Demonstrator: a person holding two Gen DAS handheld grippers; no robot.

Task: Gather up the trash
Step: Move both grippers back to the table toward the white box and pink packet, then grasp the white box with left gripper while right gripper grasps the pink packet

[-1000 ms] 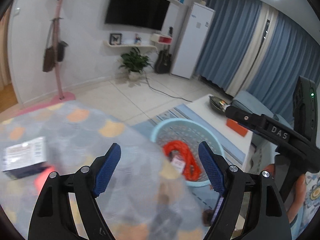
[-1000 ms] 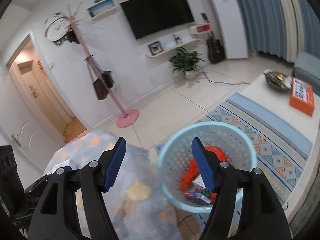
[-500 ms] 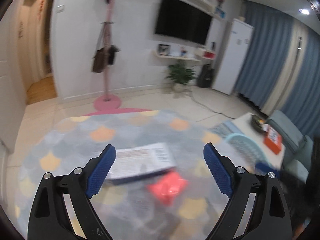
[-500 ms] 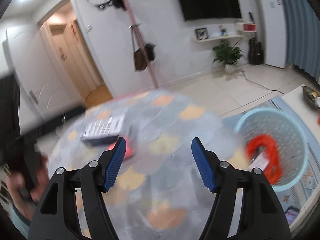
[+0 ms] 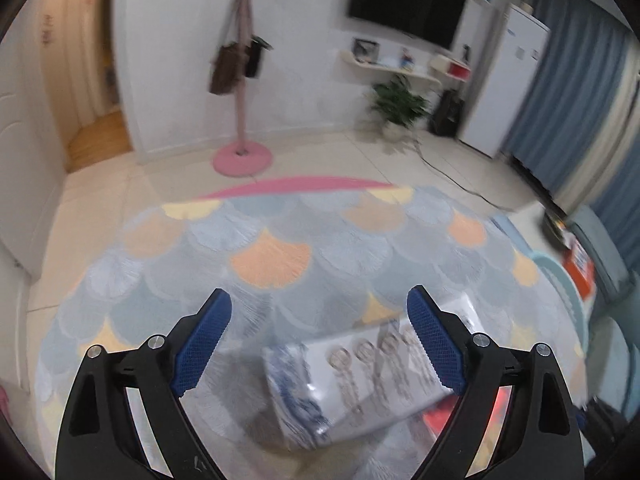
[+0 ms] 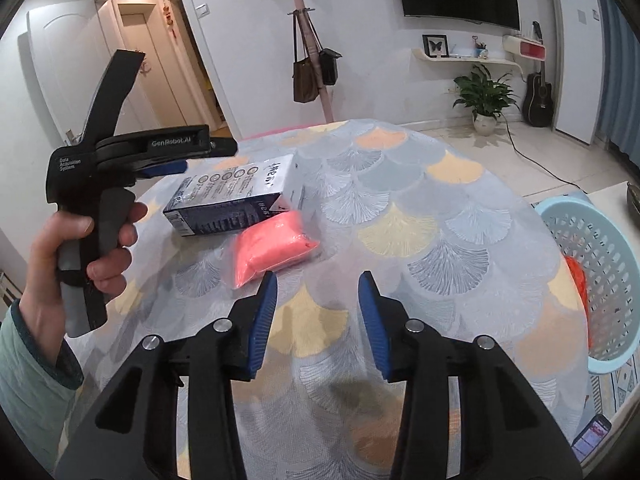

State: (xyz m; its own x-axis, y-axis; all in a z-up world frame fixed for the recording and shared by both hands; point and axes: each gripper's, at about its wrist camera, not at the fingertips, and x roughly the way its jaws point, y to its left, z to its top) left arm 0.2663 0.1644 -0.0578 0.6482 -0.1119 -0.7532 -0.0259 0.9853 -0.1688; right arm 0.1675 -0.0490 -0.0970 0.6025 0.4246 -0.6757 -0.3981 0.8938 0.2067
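Observation:
A white and dark blue carton (image 6: 236,196) lies on the round table (image 6: 440,216) with its scale-patterned cloth. A pink soft packet (image 6: 276,246) lies against its near side. My left gripper (image 5: 319,300), held by a hand, stands wide open just above the carton (image 5: 360,376), which lies toward its right finger; the pads are clear of it. The packet (image 5: 440,420) shows behind that finger. My right gripper (image 6: 318,284) hovers short of the packet, its jaws closing with nothing between them. The pale blue basket (image 6: 600,264) stands right of the table with orange trash inside.
A pink coat stand (image 6: 316,80) with bags rises behind the table. A potted plant (image 6: 484,96), a guitar (image 6: 538,96) and a white fridge (image 6: 576,48) line the far wall. A phone (image 6: 592,438) lies on the rug by the basket.
Both views have swung from the basket to the tabletop. The carton has come under the left gripper, and the right jaws have narrowed.

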